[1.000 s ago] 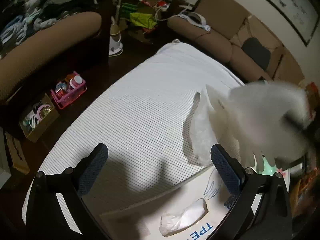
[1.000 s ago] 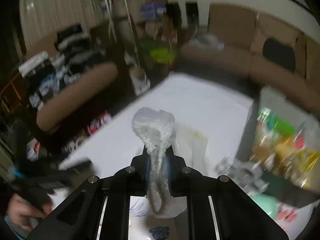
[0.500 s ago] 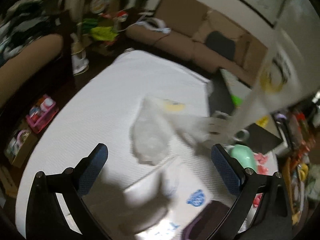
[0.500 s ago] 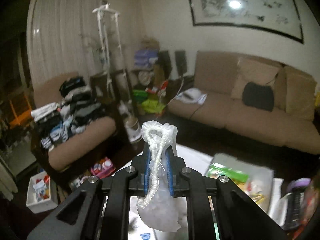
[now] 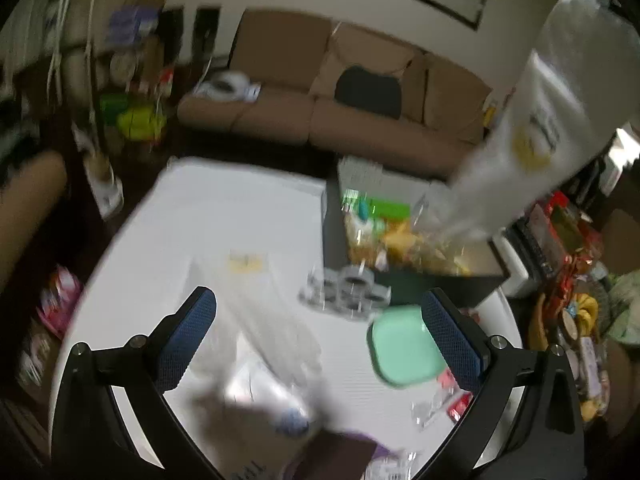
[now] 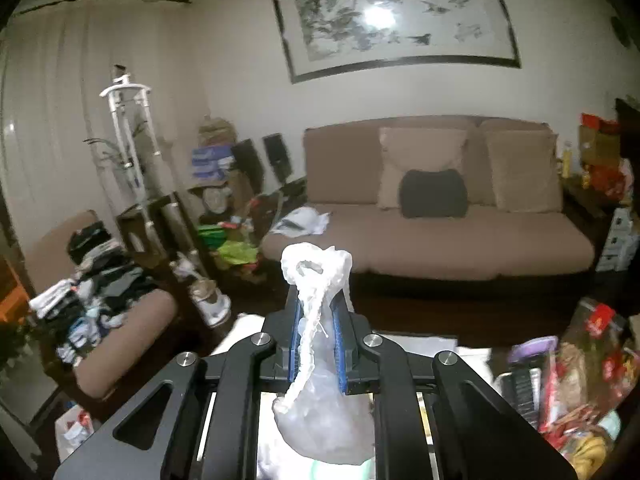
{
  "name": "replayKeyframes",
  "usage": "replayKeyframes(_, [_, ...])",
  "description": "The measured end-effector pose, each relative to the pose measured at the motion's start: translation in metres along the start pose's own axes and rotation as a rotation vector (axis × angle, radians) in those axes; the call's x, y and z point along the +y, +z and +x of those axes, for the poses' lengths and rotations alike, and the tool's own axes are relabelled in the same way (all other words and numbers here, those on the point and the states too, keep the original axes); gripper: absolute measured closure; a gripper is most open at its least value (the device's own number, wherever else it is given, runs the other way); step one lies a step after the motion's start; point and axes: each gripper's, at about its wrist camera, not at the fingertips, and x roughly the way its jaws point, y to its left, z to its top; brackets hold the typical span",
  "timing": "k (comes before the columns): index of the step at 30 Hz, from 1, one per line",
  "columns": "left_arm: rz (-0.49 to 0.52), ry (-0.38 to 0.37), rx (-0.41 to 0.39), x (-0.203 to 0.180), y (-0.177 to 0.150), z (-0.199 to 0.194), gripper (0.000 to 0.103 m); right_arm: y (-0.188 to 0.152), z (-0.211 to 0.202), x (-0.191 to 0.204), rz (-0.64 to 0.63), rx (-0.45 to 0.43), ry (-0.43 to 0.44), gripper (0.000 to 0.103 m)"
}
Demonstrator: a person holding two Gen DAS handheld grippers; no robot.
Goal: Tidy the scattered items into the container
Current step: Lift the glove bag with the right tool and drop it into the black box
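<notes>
My right gripper [image 6: 317,312] is shut on the twisted neck of a clear plastic bag [image 6: 320,412], which hangs below it, lifted high. In the left wrist view that bag [image 5: 532,136] hangs at the upper right, with a yellow label, above an open box [image 5: 336,216] filled with snack packets. My left gripper [image 5: 320,328] is open and empty above the white table [image 5: 224,208]. On the table lie another clear plastic bag [image 5: 276,308], a mint-green lid [image 5: 404,344], a cluster of grey rings [image 5: 348,284] and small wrappers [image 5: 444,400].
A brown sofa [image 6: 432,232] stands behind the table. A cluttered armchair with clothes [image 6: 92,276] stands at the left. Snack packets [image 6: 580,368] and a purple item [image 6: 532,348] crowd the right side. A dark purple object [image 5: 340,452] lies at the table's near edge.
My right gripper has risen with the plastic bag, from near the table to well above it. My left gripper has swung right toward the box and the mint-green lid.
</notes>
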Motion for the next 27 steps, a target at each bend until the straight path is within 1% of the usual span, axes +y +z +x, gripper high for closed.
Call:
replayKeyframes(3, [0.041, 0.026, -0.010, -0.016, 0.031, 0.004, 0.000, -0.002, 0.009, -0.018, -0.004, -0.002, -0.028, 0.090])
replayKeyframes(5, [0.060, 0.053, 0.009, -0.022, 0.043, 0.014, 0.000, -0.007, 0.029, -0.023, -0.011, 0.010, -0.046, 0.090])
replayKeyframes(7, [0.078, 0.080, 0.032, -0.028, 0.047, 0.026, 0.000, -0.017, 0.060, -0.027, 0.011, 0.038, -0.039, 0.090])
replayKeyframes(9, [0.108, 0.098, 0.049, -0.036, 0.045, 0.038, 0.000, -0.035, 0.092, -0.030, 0.061, 0.073, -0.001, 0.090])
replayKeyframes(11, [0.140, 0.112, 0.060, -0.041, 0.038, 0.046, 0.000, -0.057, 0.129, -0.028, 0.123, 0.126, 0.066, 0.090])
replayKeyframes(15, [0.160, 0.126, 0.076, -0.048, 0.032, 0.065, 0.000, -0.098, 0.193, -0.010, 0.198, 0.236, 0.160, 0.090])
replayKeyframes(17, [0.163, 0.136, 0.083, -0.049, 0.030, 0.073, 0.000, -0.107, 0.213, -0.007, 0.255, 0.275, 0.206, 0.090])
replayKeyframes(19, [0.169, 0.139, 0.089, -0.050, 0.026, 0.082, 0.000, -0.116, 0.225, -0.007, 0.297, 0.293, 0.244, 0.090])
replayKeyframes(20, [0.171, 0.140, 0.094, -0.051, 0.025, 0.085, 0.000, -0.118, 0.228, -0.008, 0.290, 0.296, 0.237, 0.090])
replayKeyframes(22, [0.174, 0.140, 0.103, -0.051, 0.021, 0.092, 0.000, -0.123, 0.234, -0.018, 0.261, 0.310, 0.193, 0.090])
replayKeyframes(24, [0.183, 0.143, 0.111, -0.054, 0.017, 0.099, 0.000, -0.136, 0.237, -0.047, 0.268, 0.321, 0.128, 0.090])
replayKeyframes(27, [0.203, 0.140, 0.121, -0.060, 0.015, 0.108, 0.000, -0.159, 0.235, -0.095, 0.268, 0.321, 0.005, 0.090])
